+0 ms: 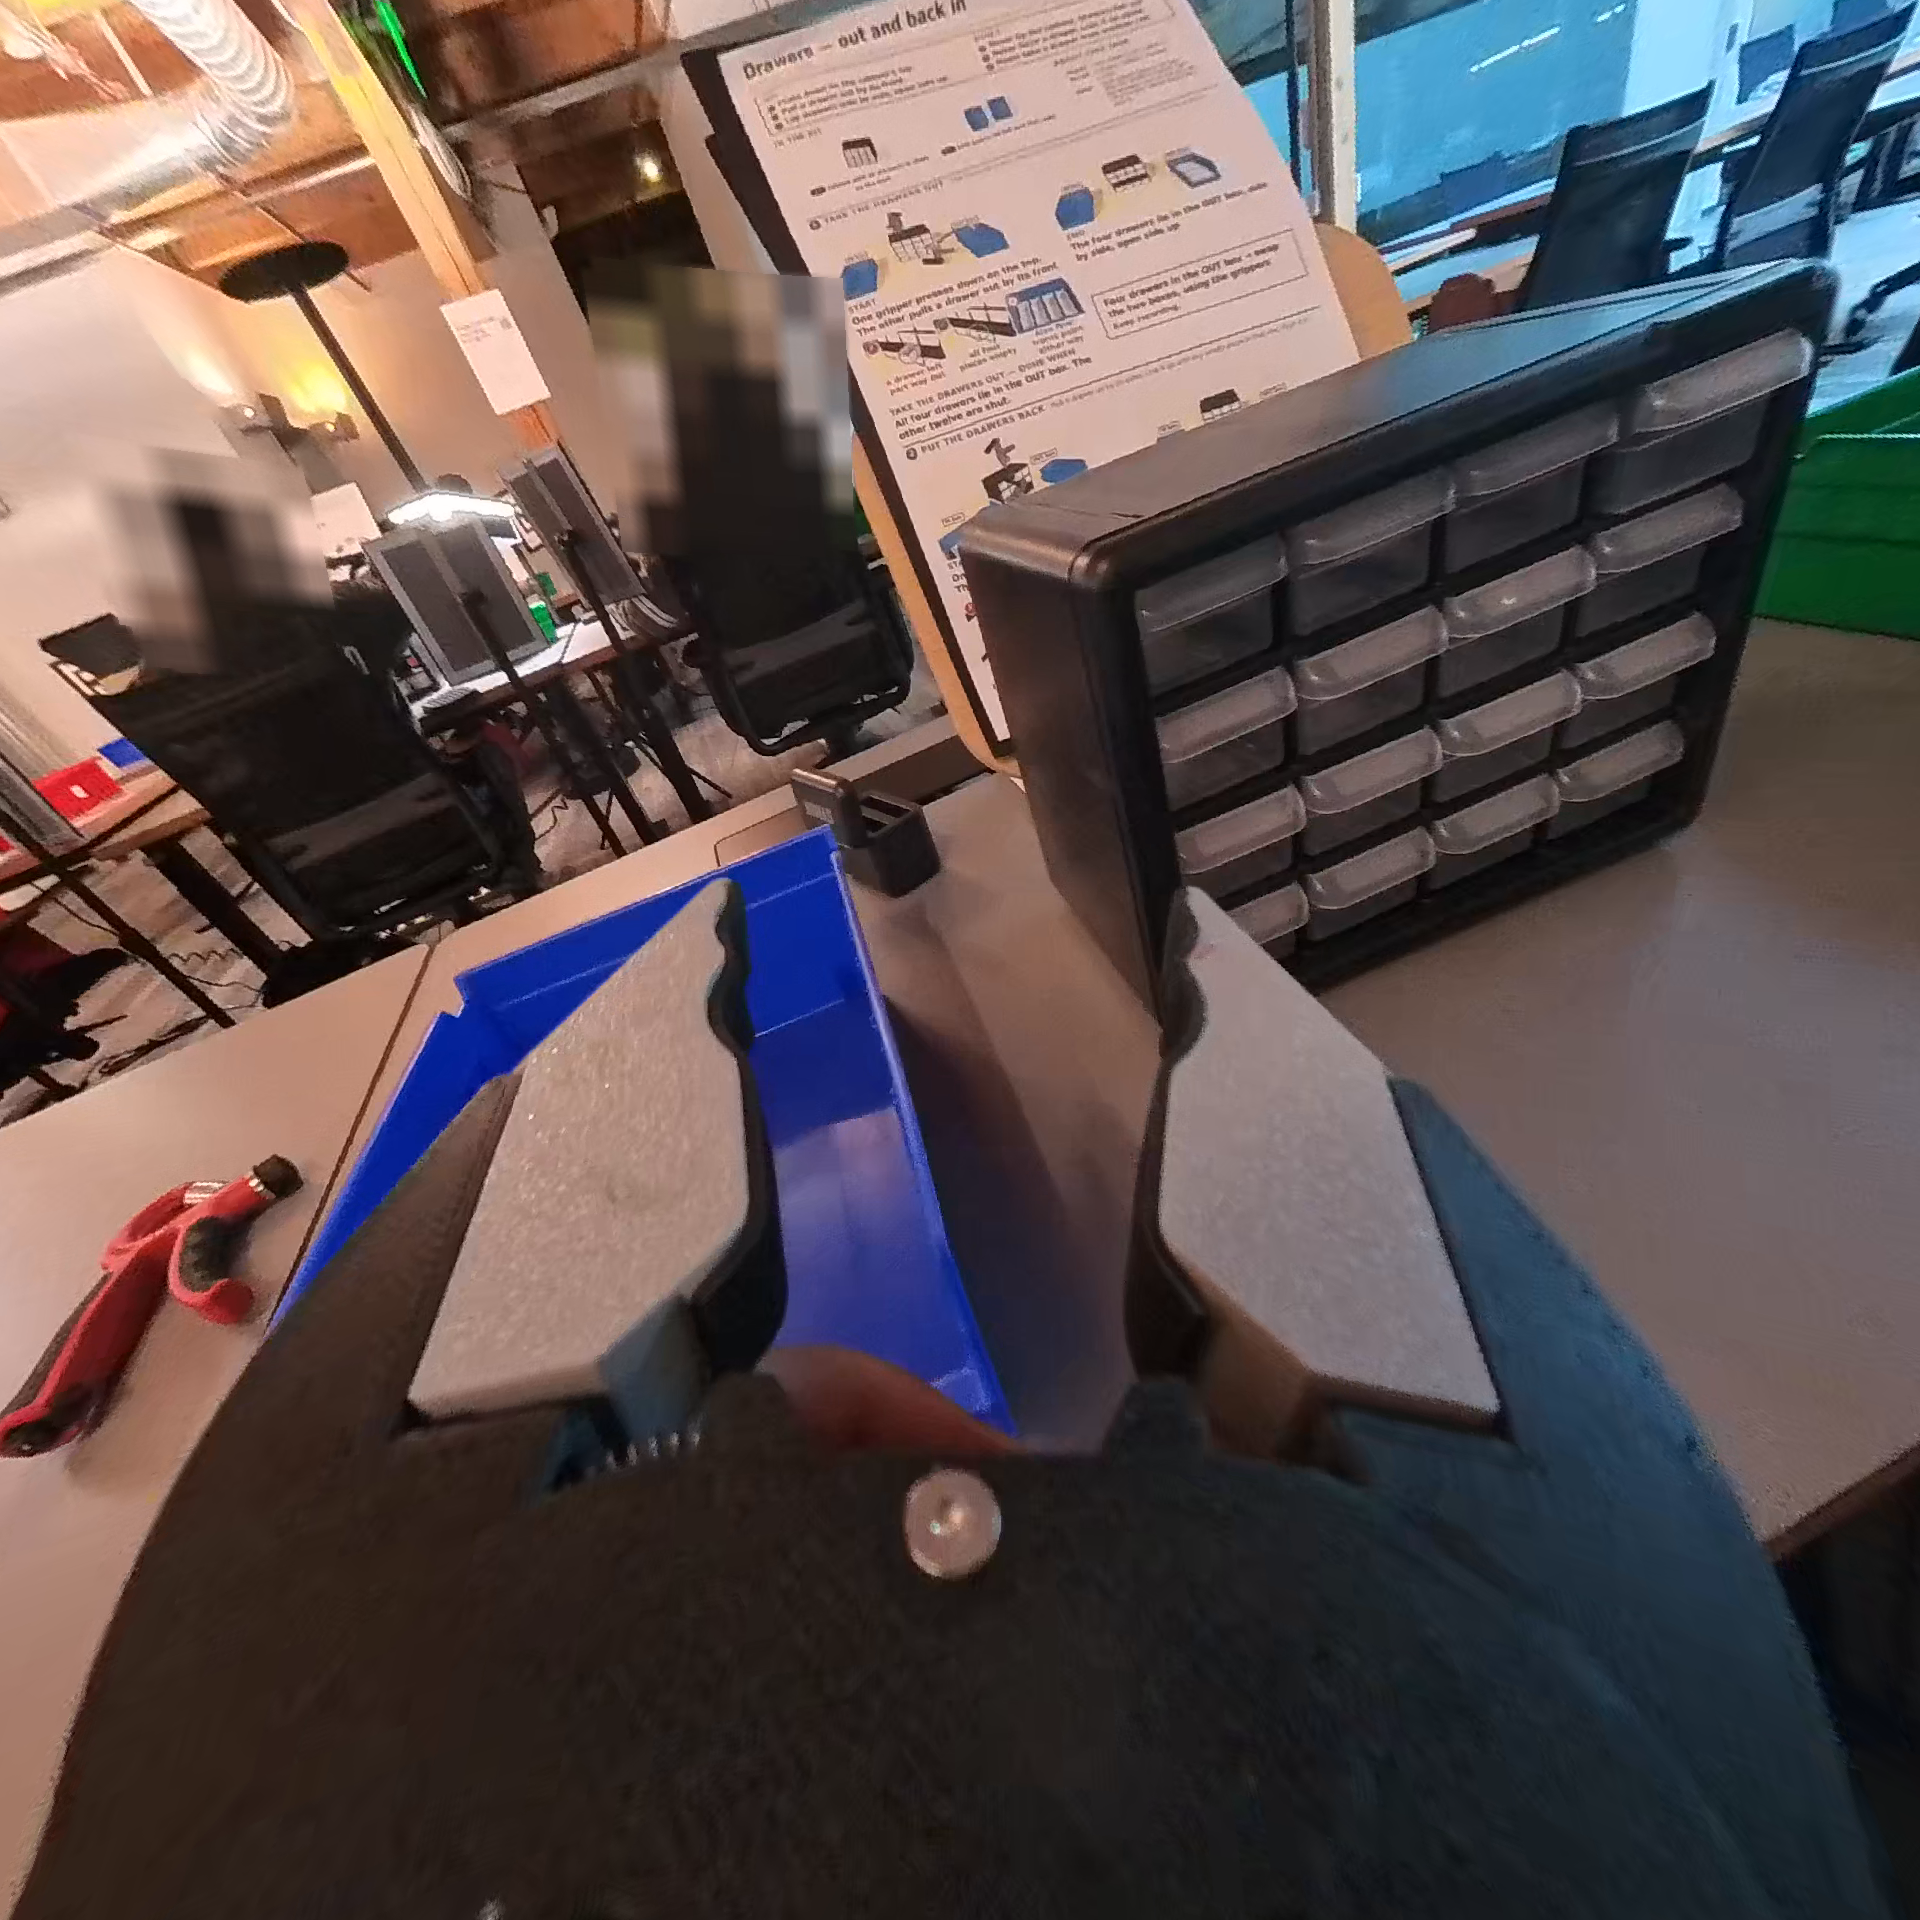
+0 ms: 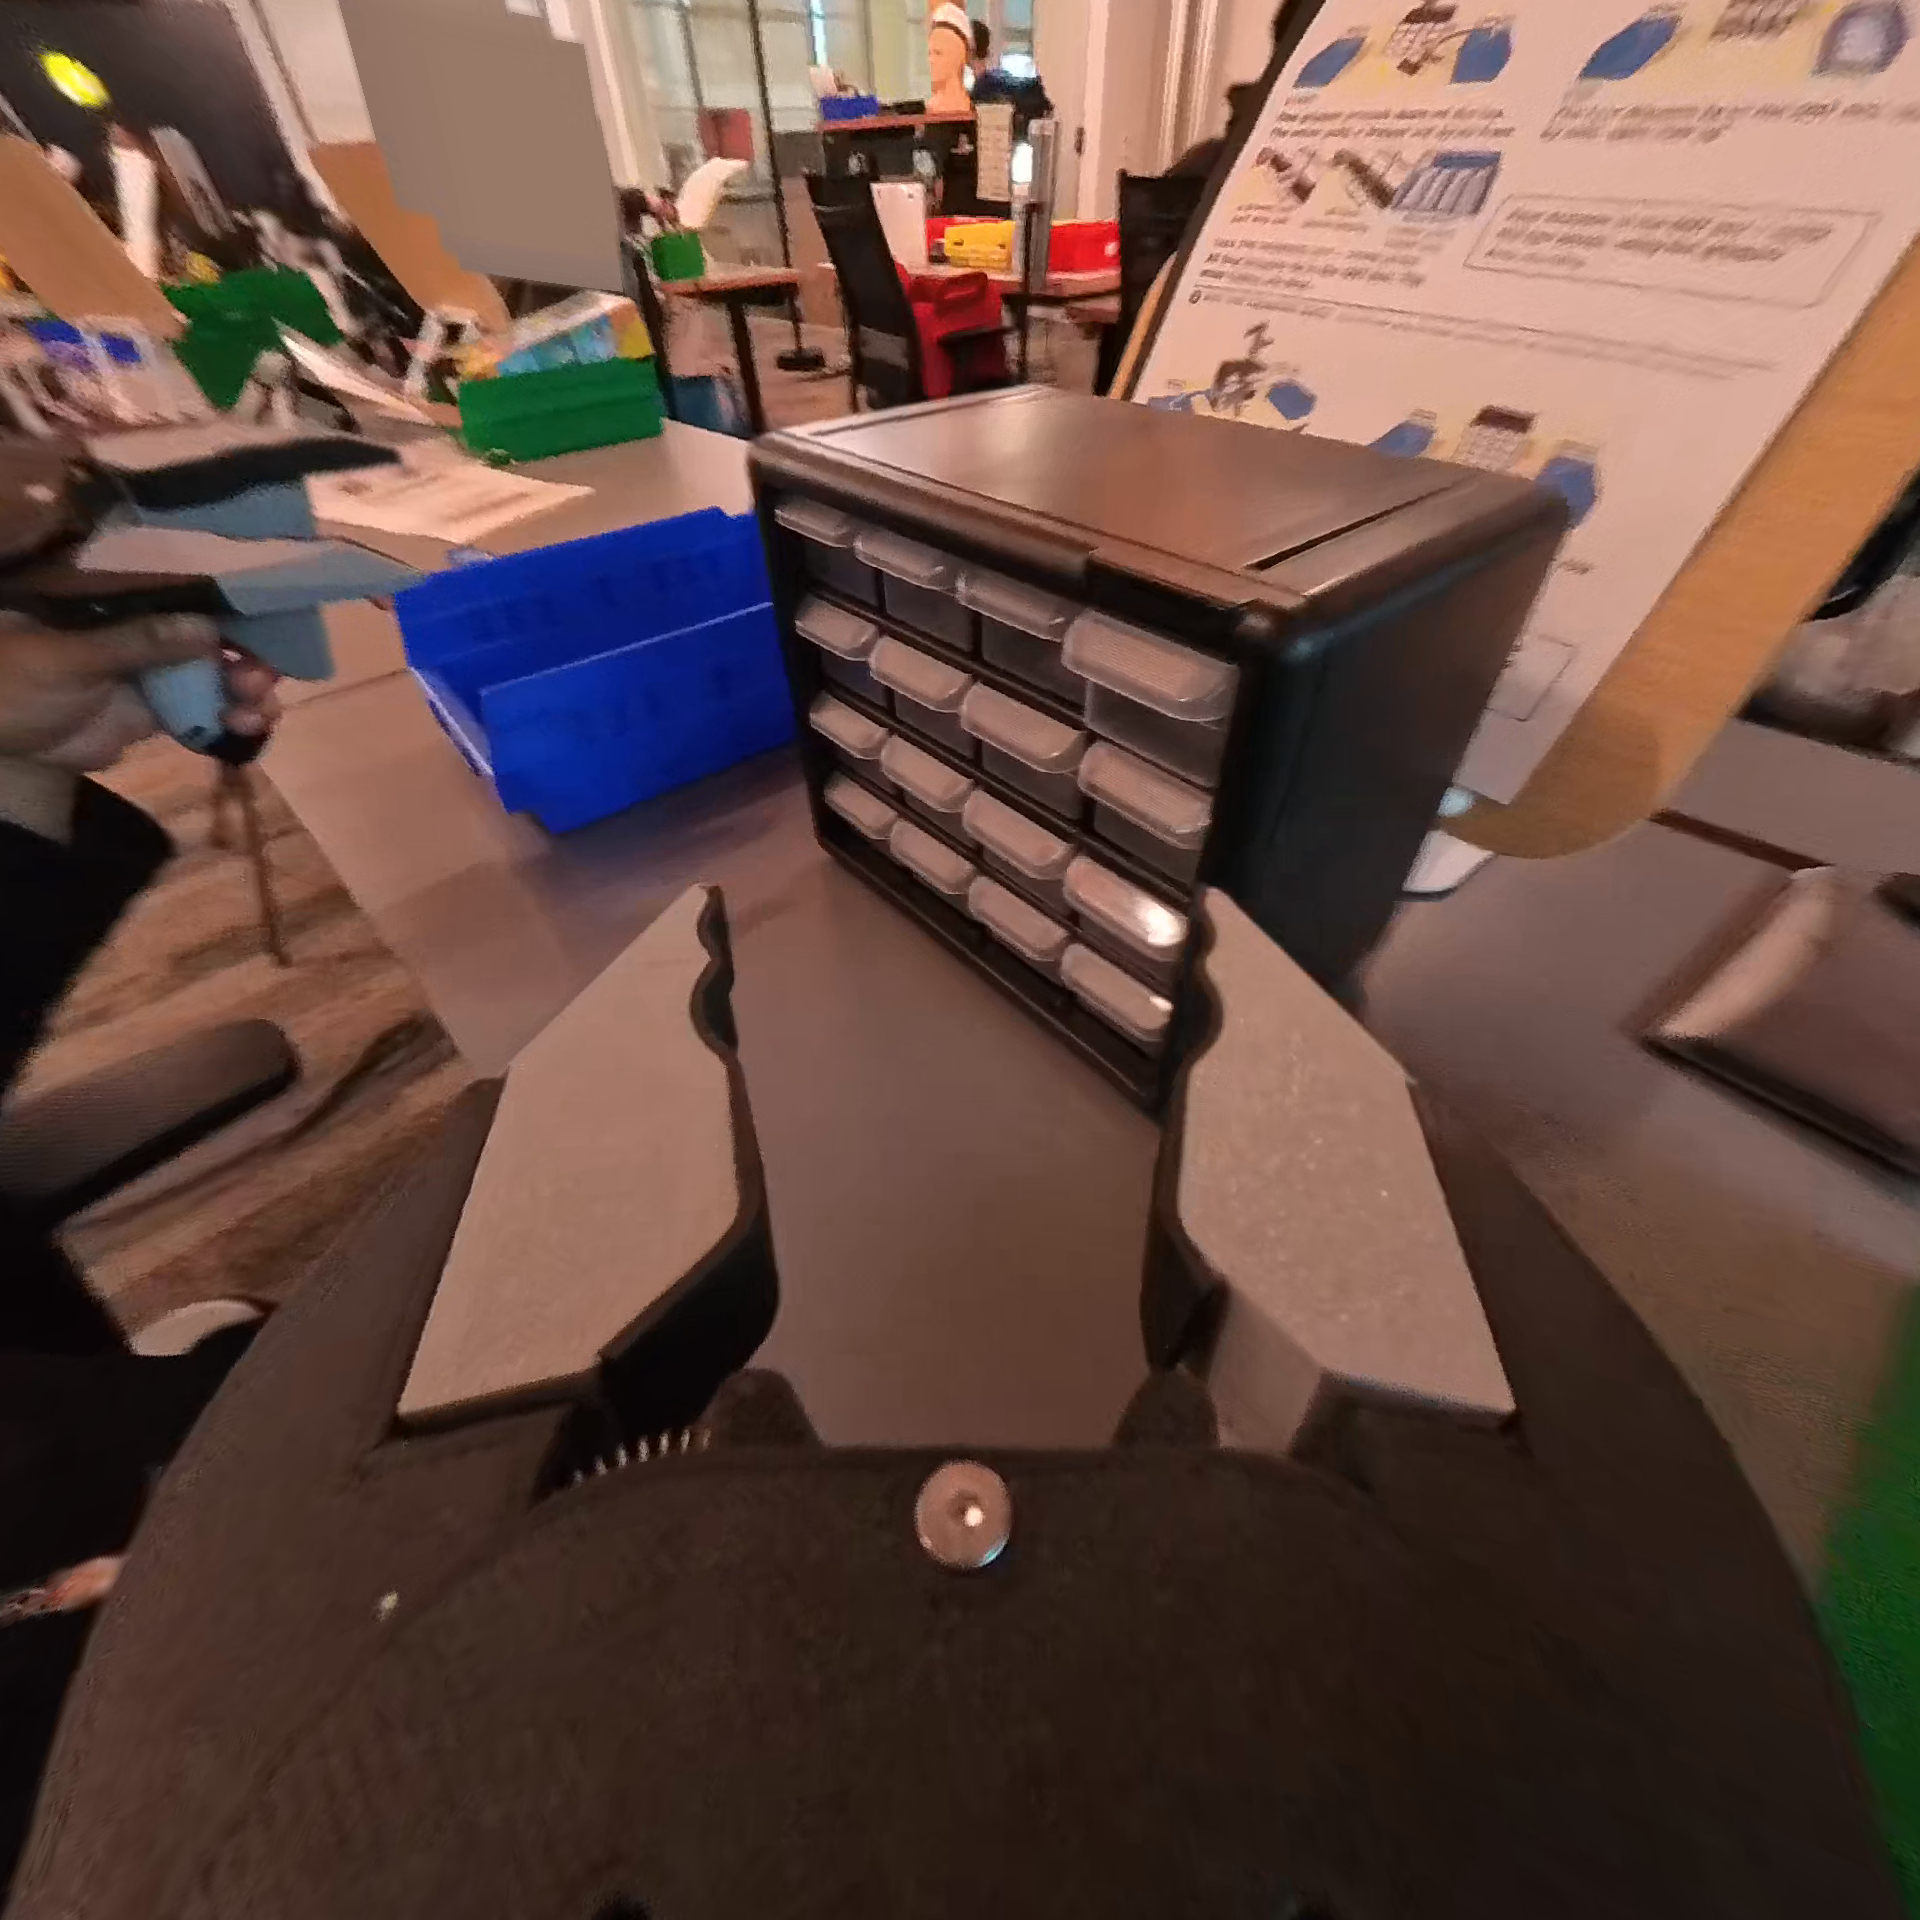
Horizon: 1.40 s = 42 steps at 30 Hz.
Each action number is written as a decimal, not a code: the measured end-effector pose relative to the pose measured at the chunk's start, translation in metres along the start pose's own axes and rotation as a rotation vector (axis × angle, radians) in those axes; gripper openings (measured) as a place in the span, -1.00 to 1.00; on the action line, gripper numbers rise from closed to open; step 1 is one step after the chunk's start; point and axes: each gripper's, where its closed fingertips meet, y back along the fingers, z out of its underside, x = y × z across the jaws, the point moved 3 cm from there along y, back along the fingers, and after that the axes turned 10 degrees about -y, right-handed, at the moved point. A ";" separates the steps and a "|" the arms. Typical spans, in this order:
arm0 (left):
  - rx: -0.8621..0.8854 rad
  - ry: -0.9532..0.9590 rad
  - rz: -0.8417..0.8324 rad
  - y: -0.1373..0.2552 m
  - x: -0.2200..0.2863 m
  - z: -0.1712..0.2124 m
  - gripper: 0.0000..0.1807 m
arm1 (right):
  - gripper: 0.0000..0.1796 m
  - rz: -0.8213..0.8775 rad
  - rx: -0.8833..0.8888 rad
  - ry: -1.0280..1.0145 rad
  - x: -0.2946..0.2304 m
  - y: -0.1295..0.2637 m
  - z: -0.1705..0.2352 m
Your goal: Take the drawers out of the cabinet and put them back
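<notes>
A black cabinet (image 1: 1049, 634) with several clear drawers (image 1: 1371, 686), all pushed in, stands on the grey table. It also shows in the right wrist view (image 2: 1382, 727) with its drawers (image 2: 1143, 675). My left gripper (image 1: 961, 909) is open and empty, above an empty blue bin (image 1: 831, 1049) left of the cabinet. My right gripper (image 2: 956, 914) is open and empty, in front of the cabinet's drawer face, apart from it. The left gripper (image 2: 395, 520), held by a hand, shows at the left of the right wrist view above the blue bin (image 2: 623, 665).
A red-handled tool (image 1: 125, 1299) lies on the table left of the blue bin. A small black holder (image 1: 883, 842) stands behind the bin. An instruction board (image 1: 1049, 270) leans behind the cabinet. Green bins (image 1: 1860, 499) stand to the cabinet's right. Office chairs and desks fill the background.
</notes>
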 end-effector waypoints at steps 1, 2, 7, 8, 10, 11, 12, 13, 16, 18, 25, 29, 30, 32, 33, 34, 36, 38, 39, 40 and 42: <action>0.000 -0.004 0.001 0.000 0.001 -0.001 -0.14 | -0.05 -0.032 -0.012 -0.031 -0.003 -0.007 0.004; 0.000 -0.011 0.001 0.000 0.002 -0.001 -0.14 | -0.05 -0.051 -0.030 -0.052 -0.005 -0.015 0.010; -0.001 -0.044 -0.029 0.002 0.000 -0.002 -0.18 | -0.08 0.014 -0.091 -0.049 0.002 -0.050 0.036; 0.000 -0.038 -0.027 0.002 -0.001 -0.002 -0.19 | -0.10 0.023 -0.101 -0.061 0.003 -0.057 0.042; -0.001 -0.028 -0.021 0.002 -0.001 -0.001 -0.19 | -0.16 0.044 -0.127 -0.094 0.006 -0.070 0.053; -0.003 -0.028 -0.018 0.002 -0.001 0.000 -0.19 | -0.21 0.057 -0.131 -0.115 0.008 -0.076 0.058; -0.008 -0.027 -0.017 0.001 -0.002 0.001 -0.19 | -0.28 0.068 -0.127 -0.137 0.010 -0.081 0.062; -0.012 -0.024 -0.018 0.001 -0.003 0.003 -0.19 | -0.31 0.075 -0.119 -0.155 0.011 -0.086 0.065; -0.018 -0.007 -0.005 -0.001 -0.002 0.006 -0.20 | -0.36 0.094 -0.074 -0.230 0.019 -0.098 0.070; -0.027 -0.010 -0.002 -0.003 -0.002 0.009 -0.20 | -0.39 0.090 -0.031 -0.291 0.024 -0.104 0.071; -0.045 -0.003 0.022 -0.009 0.005 0.014 -0.21 | -0.58 0.091 0.142 -0.570 0.054 -0.116 0.062; -0.034 0.009 0.059 -0.013 0.015 0.009 -0.21 | -0.84 0.098 0.208 -0.680 0.065 -0.116 0.070; -0.029 0.004 0.069 -0.014 0.018 0.006 -0.21 | -0.58 0.092 0.211 -0.722 0.067 -0.115 0.072; -0.013 -0.015 0.077 -0.018 0.020 -0.004 -0.21 | -0.58 0.061 0.247 -0.757 0.069 -0.110 0.069; -0.001 -0.018 0.084 -0.021 0.020 -0.011 -0.22 | -0.64 0.045 0.274 -0.762 0.070 -0.108 0.066; 0.015 -0.017 0.103 -0.026 0.022 -0.020 -0.24 | -0.68 0.031 0.294 -0.772 0.070 -0.107 0.064; 0.029 -0.024 0.163 -0.043 0.025 -0.039 -0.29 | -0.74 0.029 0.313 -0.802 0.073 -0.108 0.066; 0.008 -0.079 0.191 -0.066 0.026 -0.058 -0.24 | -0.80 0.018 0.342 -0.837 0.076 -0.109 0.067; 0.008 -0.129 0.203 -0.077 0.028 -0.069 -0.23 | -0.82 0.004 0.355 -0.858 0.076 -0.109 0.067; 0.008 -0.187 0.230 -0.089 0.033 -0.079 -0.22 | -0.84 -0.010 0.362 -0.884 0.077 -0.109 0.069; -0.032 -0.300 0.283 -0.113 0.042 -0.092 -0.21 | -0.87 -0.022 0.354 -0.932 0.079 -0.110 0.073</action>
